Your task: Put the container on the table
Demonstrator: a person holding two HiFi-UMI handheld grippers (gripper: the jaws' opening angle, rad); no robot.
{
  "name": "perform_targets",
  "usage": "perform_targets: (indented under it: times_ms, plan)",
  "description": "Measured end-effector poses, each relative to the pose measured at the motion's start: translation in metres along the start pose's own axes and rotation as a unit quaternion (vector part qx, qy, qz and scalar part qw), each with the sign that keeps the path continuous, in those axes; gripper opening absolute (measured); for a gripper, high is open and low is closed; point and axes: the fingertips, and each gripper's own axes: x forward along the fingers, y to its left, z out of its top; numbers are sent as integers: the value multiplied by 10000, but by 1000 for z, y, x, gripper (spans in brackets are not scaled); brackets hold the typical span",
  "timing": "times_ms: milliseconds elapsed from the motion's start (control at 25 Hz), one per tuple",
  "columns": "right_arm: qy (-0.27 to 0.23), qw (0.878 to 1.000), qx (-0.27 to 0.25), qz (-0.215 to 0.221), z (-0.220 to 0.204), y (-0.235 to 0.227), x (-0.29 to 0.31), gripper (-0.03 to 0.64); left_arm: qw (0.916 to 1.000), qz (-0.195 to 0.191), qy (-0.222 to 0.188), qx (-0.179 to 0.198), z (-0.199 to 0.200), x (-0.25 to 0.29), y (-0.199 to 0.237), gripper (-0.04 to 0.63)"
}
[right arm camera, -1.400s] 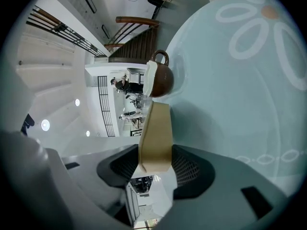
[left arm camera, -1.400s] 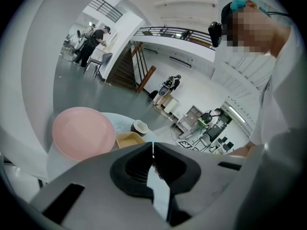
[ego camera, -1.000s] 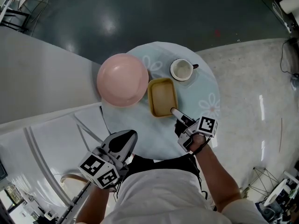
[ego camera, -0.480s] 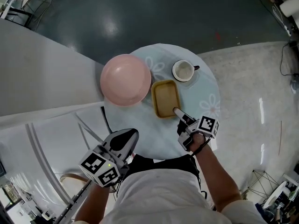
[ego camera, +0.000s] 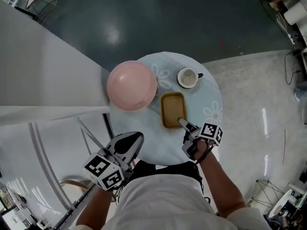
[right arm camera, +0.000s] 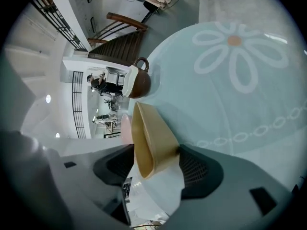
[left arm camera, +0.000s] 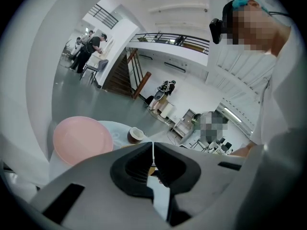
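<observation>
A shallow yellow rectangular container (ego camera: 172,109) lies on the round pale-blue table (ego camera: 206,99), between a pink bowl and a cup. My right gripper (ego camera: 182,122) is at its near short end. In the right gripper view the container (right arm camera: 148,138) has its rim between the jaws of my right gripper (right arm camera: 158,164). Those jaws have just been opening and now stand wide, the pads no longer pressing the rim. My left gripper (ego camera: 135,138) hangs off the table's near left edge. In its own view my left gripper (left arm camera: 153,145) is shut, with nothing in it.
The pink bowl (ego camera: 132,85) stands at the table's left, close beside the container. A brown cup (ego camera: 188,77) with a white inside stands at the back right. A white sloping panel (ego camera: 48,104) borders the table on the left.
The container looks a little smaller and lower against the table, with the right gripper still at its near rim. The left gripper has kept its place.
</observation>
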Motion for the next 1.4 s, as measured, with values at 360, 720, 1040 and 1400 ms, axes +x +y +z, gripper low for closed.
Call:
perform_targets:
  times_ms: [360,720,1040,1400]
  plan:
    - [-121,9996,-125,-234,-11,-7,-18,285,9997,-112,-184,107,5,-15,-4,29]
    - [-265,9864,-1500,617,-20,62,-50,258,9984,-337,-345,292,11,-29,-15,30]
    - [-684,9529,-2753,1070,-38,130,-83,72,9958,-664,-369,511,12,-35,-34,29]
    - [-887,9177,-3639,1324,-70,180,-114,38,9927,-861,-438,724,14,-49,-53,30]
